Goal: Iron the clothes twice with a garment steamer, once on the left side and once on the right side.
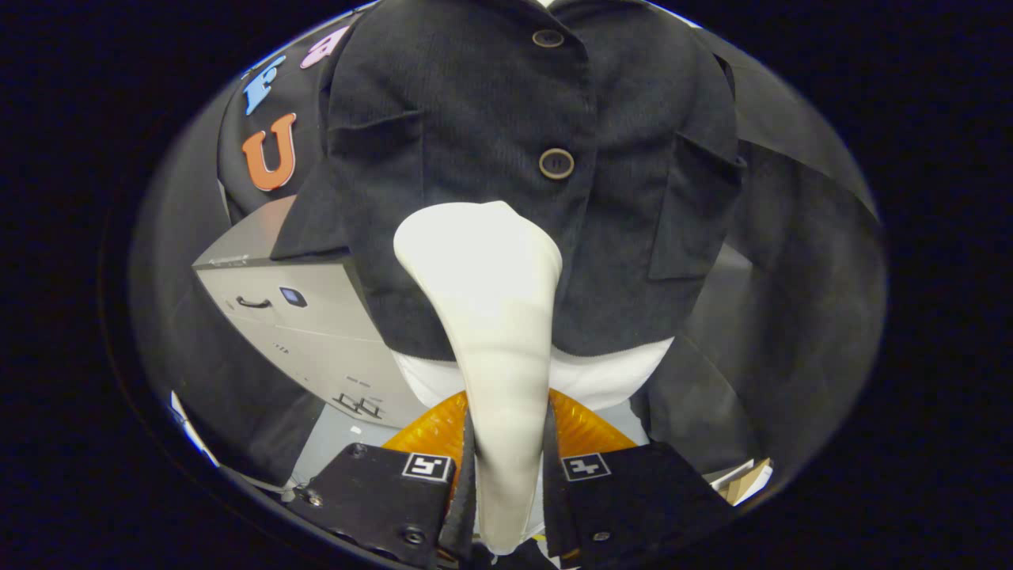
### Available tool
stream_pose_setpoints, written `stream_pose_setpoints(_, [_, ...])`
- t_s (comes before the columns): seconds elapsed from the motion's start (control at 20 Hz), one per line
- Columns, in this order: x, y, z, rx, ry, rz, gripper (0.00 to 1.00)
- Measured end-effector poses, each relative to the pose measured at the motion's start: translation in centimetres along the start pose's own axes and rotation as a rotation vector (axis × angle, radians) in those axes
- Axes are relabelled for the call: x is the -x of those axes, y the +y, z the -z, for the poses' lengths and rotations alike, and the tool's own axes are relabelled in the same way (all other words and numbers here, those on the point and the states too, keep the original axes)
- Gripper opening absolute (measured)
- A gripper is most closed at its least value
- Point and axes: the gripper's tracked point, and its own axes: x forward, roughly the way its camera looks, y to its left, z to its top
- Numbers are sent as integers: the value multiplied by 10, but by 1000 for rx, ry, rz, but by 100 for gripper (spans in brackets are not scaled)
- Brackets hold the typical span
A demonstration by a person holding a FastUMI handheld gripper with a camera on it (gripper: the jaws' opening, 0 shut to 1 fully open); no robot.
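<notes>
A dark buttoned jacket [546, 158] hangs on a white form just beyond the gripper, with a grey cabinet [305, 317] behind it to the left. The garment steamer [491, 317] stands between the fingers, its long axis running from them up to the cloth, its wide head pointing at the jacket front below the lower button [556, 163]. The gripper [506, 475] is closed on the steamer's narrow handle, both fingers pressing it. To steam well, I judge the head should stay flat to the fabric and travel slowly along one side.
</notes>
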Motion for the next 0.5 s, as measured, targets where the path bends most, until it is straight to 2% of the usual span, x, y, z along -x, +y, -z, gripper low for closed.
stream_pose_setpoints(0.5, [-21,2,24,29,51,50,37])
